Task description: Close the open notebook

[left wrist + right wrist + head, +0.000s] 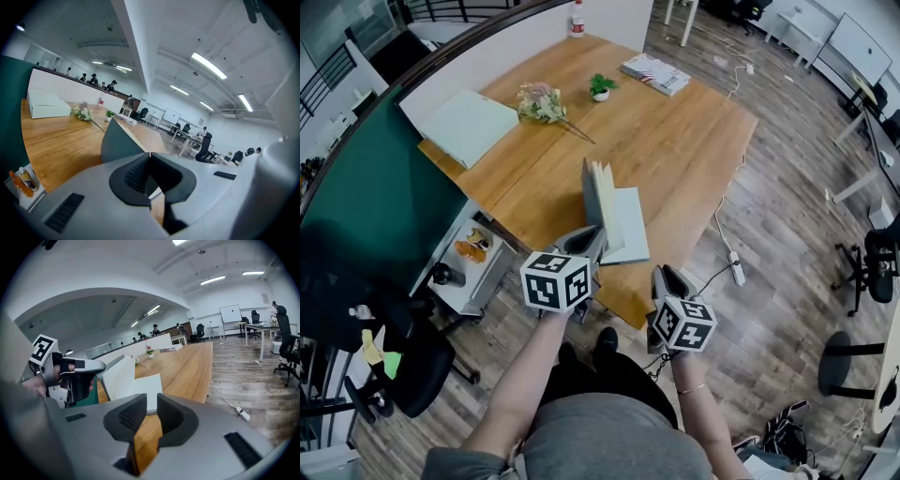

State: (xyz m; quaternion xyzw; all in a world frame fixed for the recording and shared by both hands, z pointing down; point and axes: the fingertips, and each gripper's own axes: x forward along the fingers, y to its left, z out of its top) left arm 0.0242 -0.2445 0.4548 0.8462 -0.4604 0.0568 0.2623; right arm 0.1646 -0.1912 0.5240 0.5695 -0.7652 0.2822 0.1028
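The notebook (pixel 628 225) lies near the front edge of the wooden table (pixel 675 141). Its right pages are flat, and its grey left cover (pixel 592 199) stands nearly upright with several pages fanned beside it. My left gripper (pixel 584 244) is shut, its tips against the outer face of that cover (pixel 119 140), with nothing visibly between the jaws. My right gripper (pixel 666 279) hangs open just off the table edge, right of the notebook, holding nothing. In the right gripper view the raised pages (pixel 119 376) and flat page (pixel 147 390) lie just beyond the open gripper (pixel 151 401).
Farther back on the table are a pale green folder (pixel 469 124), a flower bunch (pixel 542 101), a small potted plant (pixel 600 86), a stack of magazines (pixel 656 72) and a bottle (pixel 577 19). A green partition (pixel 375 187) and a small shelf (pixel 473 248) stand left. A power strip (pixel 737 268) lies on the floor.
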